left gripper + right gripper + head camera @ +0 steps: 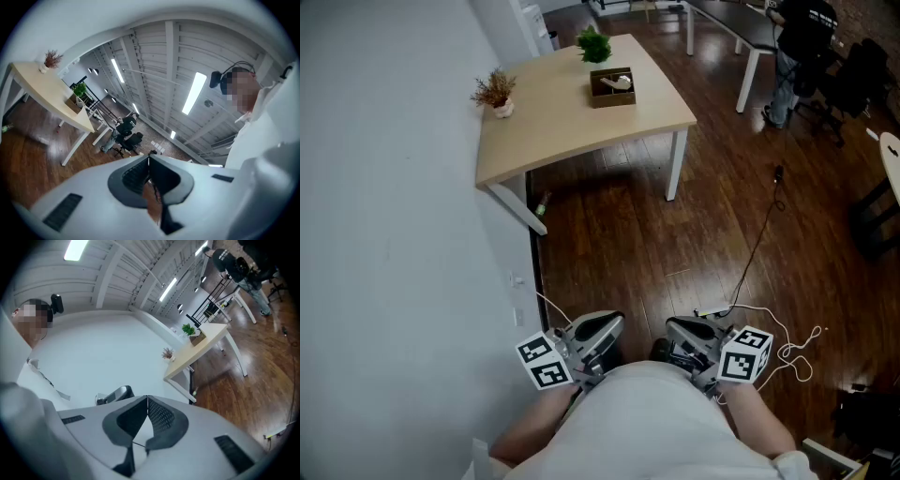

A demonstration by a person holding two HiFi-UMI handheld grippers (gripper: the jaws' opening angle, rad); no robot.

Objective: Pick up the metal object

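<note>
Far ahead stands a light wooden table (572, 112) with a small brown box (612, 86) on it; a pale object (620, 82) lies inside, too small to make out. The box also shows in the left gripper view (72, 104) and the right gripper view (199, 337). Both grippers are held low against the person's body, far from the table. My left gripper (598, 330) is shut with its tips touching (149, 157) and nothing between them. My right gripper (686, 330) is likewise shut and empty (147, 397).
A green plant (594, 45) and a dried plant in a pot (495, 92) stand on the table. A white wall runs along the left. Dark wooden floor lies between me and the table, with a black cable (759, 234) and a white cable (787, 352). A person (802, 47) stands at the far right.
</note>
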